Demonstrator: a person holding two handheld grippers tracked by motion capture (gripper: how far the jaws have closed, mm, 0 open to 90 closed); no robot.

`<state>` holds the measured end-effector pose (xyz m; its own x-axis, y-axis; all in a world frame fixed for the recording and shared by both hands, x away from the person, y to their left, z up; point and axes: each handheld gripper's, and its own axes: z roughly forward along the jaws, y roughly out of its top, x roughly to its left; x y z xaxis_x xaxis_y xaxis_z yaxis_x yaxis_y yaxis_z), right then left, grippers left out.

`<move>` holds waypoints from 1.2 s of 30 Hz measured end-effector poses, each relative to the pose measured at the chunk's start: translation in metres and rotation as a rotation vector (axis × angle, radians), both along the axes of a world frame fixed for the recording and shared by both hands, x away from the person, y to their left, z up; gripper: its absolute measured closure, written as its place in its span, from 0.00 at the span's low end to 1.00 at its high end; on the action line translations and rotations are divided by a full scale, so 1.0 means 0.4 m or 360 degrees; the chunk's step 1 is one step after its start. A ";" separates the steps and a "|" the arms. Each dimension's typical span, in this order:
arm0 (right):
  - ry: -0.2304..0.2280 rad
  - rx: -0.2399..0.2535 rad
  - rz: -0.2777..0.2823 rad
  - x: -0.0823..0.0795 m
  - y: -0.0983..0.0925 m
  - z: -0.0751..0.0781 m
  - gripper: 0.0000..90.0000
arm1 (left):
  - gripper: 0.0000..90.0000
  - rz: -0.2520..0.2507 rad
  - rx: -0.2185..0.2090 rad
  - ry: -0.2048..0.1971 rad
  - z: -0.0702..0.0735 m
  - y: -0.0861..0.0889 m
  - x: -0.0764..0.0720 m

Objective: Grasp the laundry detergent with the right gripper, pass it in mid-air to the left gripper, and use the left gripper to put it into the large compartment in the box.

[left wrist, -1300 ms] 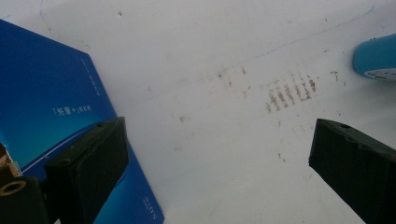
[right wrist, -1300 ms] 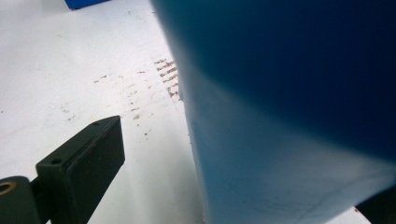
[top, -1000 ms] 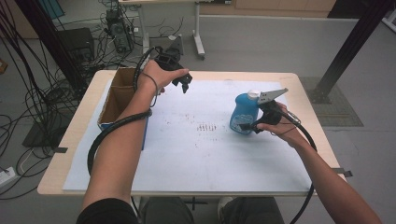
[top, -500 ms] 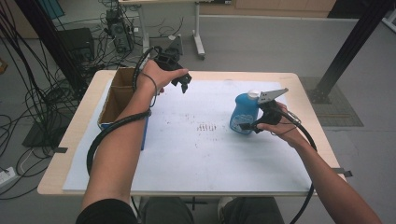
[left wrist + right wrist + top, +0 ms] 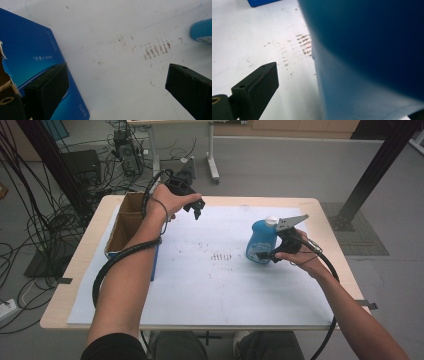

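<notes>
A blue bottle (image 5: 261, 237) with a white cap stands upright on the white sheet, right of centre. My right gripper (image 5: 265, 255) is open around its lower part. In the right gripper view the bottle (image 5: 367, 57) looms close on the right; one finger (image 5: 257, 87) stands apart from its side and the other is almost hidden behind it. My left gripper (image 5: 194, 210) hangs over the back of the sheet beside the box. Its jaws (image 5: 117, 75) stand wide open with nothing between them. The bottle's edge (image 5: 202, 31) shows at the far right of that view.
An open cardboard box (image 5: 131, 222) with a blue side (image 5: 32, 57) lies at the sheet's left edge. Brown smudges (image 5: 220, 256) mark the white sheet (image 5: 210, 290) near its middle. Cables trail from both grippers; more cables and table legs are on the floor behind.
</notes>
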<state>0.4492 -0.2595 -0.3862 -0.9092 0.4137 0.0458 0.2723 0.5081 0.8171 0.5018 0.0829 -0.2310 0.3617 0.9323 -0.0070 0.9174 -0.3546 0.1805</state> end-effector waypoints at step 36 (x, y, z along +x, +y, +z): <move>-0.0101 -0.0033 -0.0013 0.014 -0.007 -0.015 0.38 | 0.06 -0.0011 0.0016 -0.0007 0.006 0.001 -0.001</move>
